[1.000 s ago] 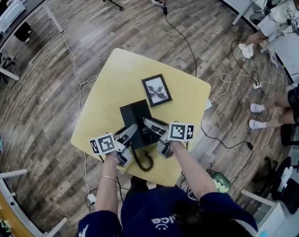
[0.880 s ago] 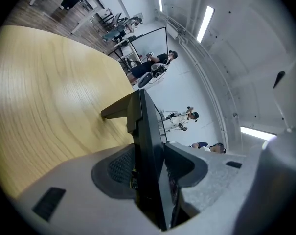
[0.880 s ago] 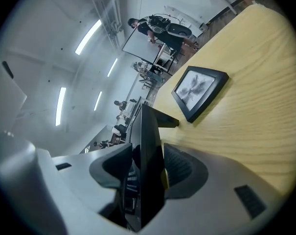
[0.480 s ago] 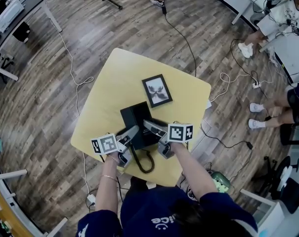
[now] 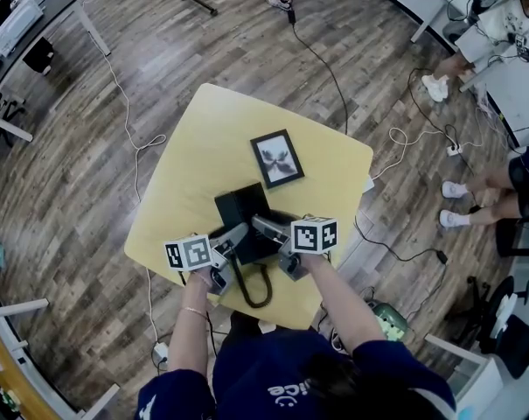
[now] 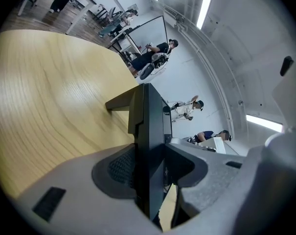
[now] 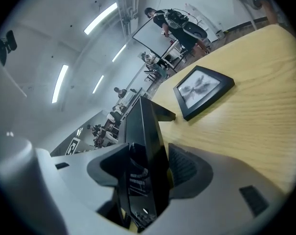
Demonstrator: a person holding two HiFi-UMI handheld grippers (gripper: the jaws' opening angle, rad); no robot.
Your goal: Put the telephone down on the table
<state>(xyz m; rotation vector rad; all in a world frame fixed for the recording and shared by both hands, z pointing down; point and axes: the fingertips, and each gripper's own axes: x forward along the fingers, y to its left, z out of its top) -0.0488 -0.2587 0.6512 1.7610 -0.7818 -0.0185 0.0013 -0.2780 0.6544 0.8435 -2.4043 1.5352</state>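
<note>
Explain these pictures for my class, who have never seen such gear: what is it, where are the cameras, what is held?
No robot here: a person holds a two-jaw gripper in each hand. One picture comes from a head camera looking down; the others from cameras riding on the grippers. On the table are a picture frame and a black telephone with its cord. The left gripper clamps the telephone. The right gripper has its jaws either side of it; they have just been opening.
</note>
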